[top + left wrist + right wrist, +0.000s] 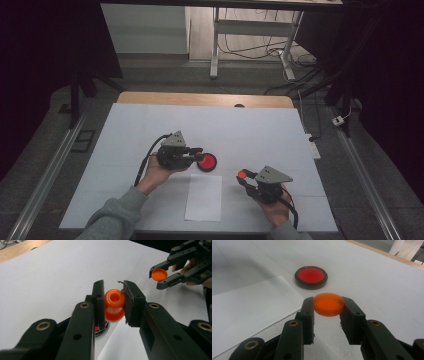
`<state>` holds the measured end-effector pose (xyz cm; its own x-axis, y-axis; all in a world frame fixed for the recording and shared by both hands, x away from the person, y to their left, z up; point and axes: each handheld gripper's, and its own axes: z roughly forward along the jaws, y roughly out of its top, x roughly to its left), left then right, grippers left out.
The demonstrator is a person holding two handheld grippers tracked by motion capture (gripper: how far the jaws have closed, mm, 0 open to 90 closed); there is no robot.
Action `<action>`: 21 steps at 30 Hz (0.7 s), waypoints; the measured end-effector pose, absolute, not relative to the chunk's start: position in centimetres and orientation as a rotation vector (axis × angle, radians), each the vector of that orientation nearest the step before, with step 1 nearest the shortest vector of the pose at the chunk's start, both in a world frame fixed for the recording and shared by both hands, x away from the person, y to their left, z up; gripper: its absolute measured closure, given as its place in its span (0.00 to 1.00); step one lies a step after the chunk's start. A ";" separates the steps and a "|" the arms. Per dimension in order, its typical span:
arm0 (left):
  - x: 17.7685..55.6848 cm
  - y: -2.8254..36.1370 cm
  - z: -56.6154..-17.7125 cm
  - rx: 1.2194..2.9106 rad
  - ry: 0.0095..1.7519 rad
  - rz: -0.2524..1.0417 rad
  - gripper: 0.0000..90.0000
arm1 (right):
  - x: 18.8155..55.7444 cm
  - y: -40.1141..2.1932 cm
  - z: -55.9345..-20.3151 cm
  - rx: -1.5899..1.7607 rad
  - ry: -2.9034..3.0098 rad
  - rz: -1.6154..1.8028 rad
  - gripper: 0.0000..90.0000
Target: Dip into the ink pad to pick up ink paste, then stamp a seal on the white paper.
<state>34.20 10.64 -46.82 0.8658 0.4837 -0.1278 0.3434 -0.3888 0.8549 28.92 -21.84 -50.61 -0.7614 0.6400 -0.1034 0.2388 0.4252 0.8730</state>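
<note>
Between the left gripper's [114,303] matt black plastic jaws sat a glossy orange plastic spool [114,305], smooth and slightly translucent. The right gripper [328,312] clasped a translucent orange plastic cap [328,304] with a satin sheen. Beyond it lay a glossy red disc [311,277] rimmed in dark matt material, beside smooth white paper [249,312]. The table [205,99] edge looked wooden.

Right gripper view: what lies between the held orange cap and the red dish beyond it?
Nothing: bare white table separates the orange cap from the red dish in the right gripper view.
</note>
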 end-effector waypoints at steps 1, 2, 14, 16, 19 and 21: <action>34.2 10.6 -46.8 2.013 0.602 0.169 0.81 | 28.9 -21.9 -50.6 0.746 2.261 1.285 0.71; 34.1 10.6 -46.8 2.014 0.600 0.166 0.81 | 28.9 -21.9 -50.6 0.747 2.260 1.286 0.71; 33.7 10.6 -47.0 2.024 0.585 0.142 0.81 | 28.9 -21.9 -50.6 0.749 2.260 1.278 0.71; 33.6 10.5 -47.0 2.026 0.581 0.135 0.81 | 28.9 -21.9 -50.6 0.746 2.261 1.282 0.71; 33.3 10.5 -47.1 2.032 0.570 0.125 0.81 | 28.9 -21.8 -50.6 0.745 2.261 1.284 0.71; 33.2 10.4 -47.2 2.037 0.566 0.122 0.81 | 28.9 -21.9 -50.6 0.746 2.262 1.284 0.71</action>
